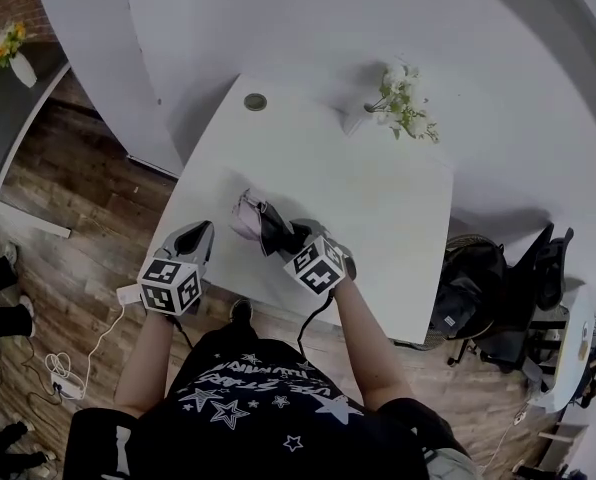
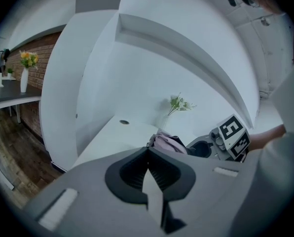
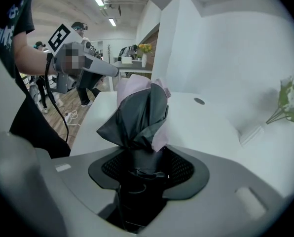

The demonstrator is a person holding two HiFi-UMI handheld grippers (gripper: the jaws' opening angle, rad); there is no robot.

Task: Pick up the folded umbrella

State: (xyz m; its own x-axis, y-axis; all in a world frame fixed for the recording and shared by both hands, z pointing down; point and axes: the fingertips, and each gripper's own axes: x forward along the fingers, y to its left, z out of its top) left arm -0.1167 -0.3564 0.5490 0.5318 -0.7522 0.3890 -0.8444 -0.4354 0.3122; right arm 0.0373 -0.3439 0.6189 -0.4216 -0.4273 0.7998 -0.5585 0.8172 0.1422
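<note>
Head view, umbrella: your right hand-held gripper (image 1: 276,230) is clamped on one end of the folded black-and-pink fabric umbrella (image 1: 248,216), which juts ahead of its jaws over the white desk (image 1: 378,198).
Head view, risk: held by one end, it could swing or droop as you lift.
Left gripper view, spare hand: your left hand-held gripper (image 2: 148,151) has its jaws together and empty, with the umbrella ahead and to its right.
Right gripper view, look: loose, crumpled black canopy with pink edging.
Right gripper view, risk: slack fabric may slip from the pads or spread open.
</note>
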